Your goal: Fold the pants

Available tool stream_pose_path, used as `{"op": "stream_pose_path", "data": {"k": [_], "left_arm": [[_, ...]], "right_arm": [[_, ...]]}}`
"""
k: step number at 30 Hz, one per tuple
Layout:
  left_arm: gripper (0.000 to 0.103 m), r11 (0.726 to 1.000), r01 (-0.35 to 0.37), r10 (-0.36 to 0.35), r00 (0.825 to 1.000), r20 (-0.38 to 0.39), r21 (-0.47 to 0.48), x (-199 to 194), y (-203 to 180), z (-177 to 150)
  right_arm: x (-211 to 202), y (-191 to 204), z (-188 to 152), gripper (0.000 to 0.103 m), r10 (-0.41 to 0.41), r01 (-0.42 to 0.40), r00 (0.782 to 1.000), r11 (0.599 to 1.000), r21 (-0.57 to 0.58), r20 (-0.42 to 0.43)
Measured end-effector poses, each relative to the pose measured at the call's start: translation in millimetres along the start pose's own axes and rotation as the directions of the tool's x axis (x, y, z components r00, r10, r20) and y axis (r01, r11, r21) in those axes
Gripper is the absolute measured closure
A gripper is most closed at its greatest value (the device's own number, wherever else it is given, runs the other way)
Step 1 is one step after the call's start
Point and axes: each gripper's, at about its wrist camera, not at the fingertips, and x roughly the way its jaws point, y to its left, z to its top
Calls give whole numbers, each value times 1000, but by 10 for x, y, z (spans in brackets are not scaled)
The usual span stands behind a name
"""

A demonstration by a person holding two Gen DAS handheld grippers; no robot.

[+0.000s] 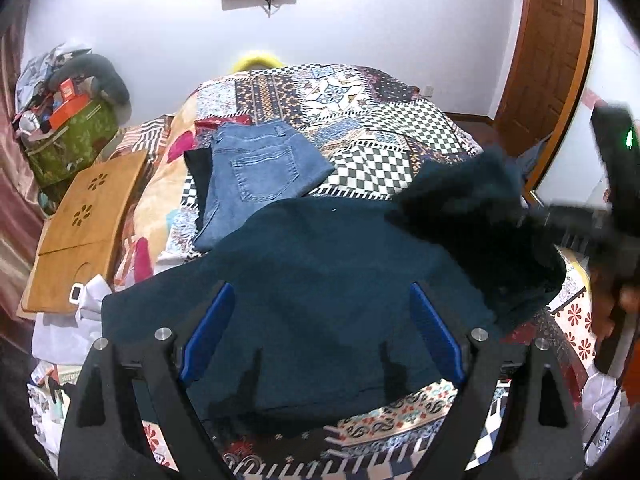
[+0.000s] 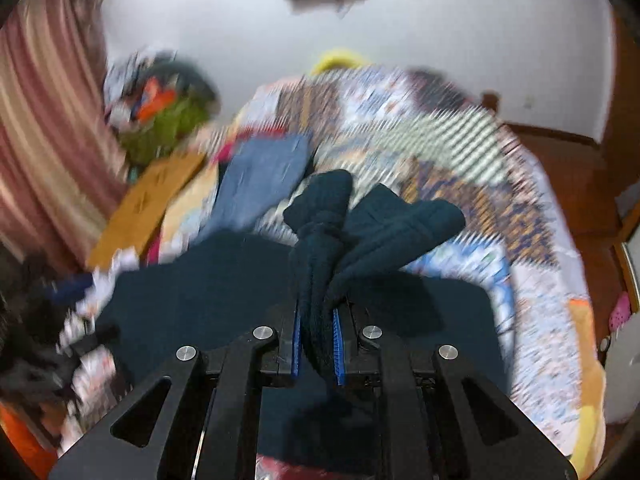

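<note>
Bed with patchwork quilt (image 1: 392, 132) — fills both views, carries all the clothing

Dark teal pants (image 1: 304, 280) — the largest garment, spread flat across the near part of the quilt; one end is lifted and bunched at the right, above the flat part

Folded blue jeans (image 1: 260, 176) — lying beyond the teal pair on the left side of the bed, touching or just overlapping its far edge

Wooden lap tray (image 1: 86, 220) — at the bed's left edge, apart from the work

Right gripper (image 2: 317, 344) — clamped narrow on a gathered wad of the teal pants, which stands up between the blue pads and fans out above them; this view is smeared by motion

Left gripper (image 1: 320, 336) — jaws wide, nothing between them, poised above the flat fabric

Risks, as judged: the thick bunched wad may slip from the narrow grip mid-swing; with nothing pinning the flat part, the carried end may drag the whole garment and land the fold skewed or wrinkled
</note>
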Motion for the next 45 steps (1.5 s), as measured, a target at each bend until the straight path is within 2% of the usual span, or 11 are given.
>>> {"op": "stream_pose_path", "data": {"k": [5,9,14,19,21,22,25,30,36,45], "left_arm": [[14,1000,-5,4,1000,-23,-31,42,77,-41],[14,999,-7,6,1000,-26,-38,49,57,-31],[14,1000,-9,8,1000,-17,-30,35,-39,58],[14,1000,18,-18,1000,-9,-5,51,-238,223],[11,999,34,-34,999,-12,14,91,-369,288],[8,999,43,-42,999,-15,30,123,-469,313],[7,996,59,-56,998,-38,74,261,-730,348],[7,985,101,-86,991,-103,142,558,-1160,326],[7,993,25,-14,996,-93,119,804,-1257,343],[7,986,-100,109,992,-58,135,610,-860,179]], "right_arm": [[199,239,-290,87,-26,16,995,994,-106,-92],[183,208,-445,82,-5,-12,991,993,-121,-136],[-50,201,-429,68,51,-67,991,989,-130,-122],[-356,82,-370,57,66,-68,998,992,-108,-26],[-461,-35,-342,52,42,-41,999,995,-86,18],[-508,-118,-337,51,9,-5,999,997,-75,44],[-590,-317,-391,40,-100,104,991,994,-44,87],[-520,-609,-552,39,-162,161,986,987,14,42],[-366,-751,-731,39,-155,158,987,986,54,-52],[-450,-741,-738,39,-135,136,990,990,48,-27]]}}
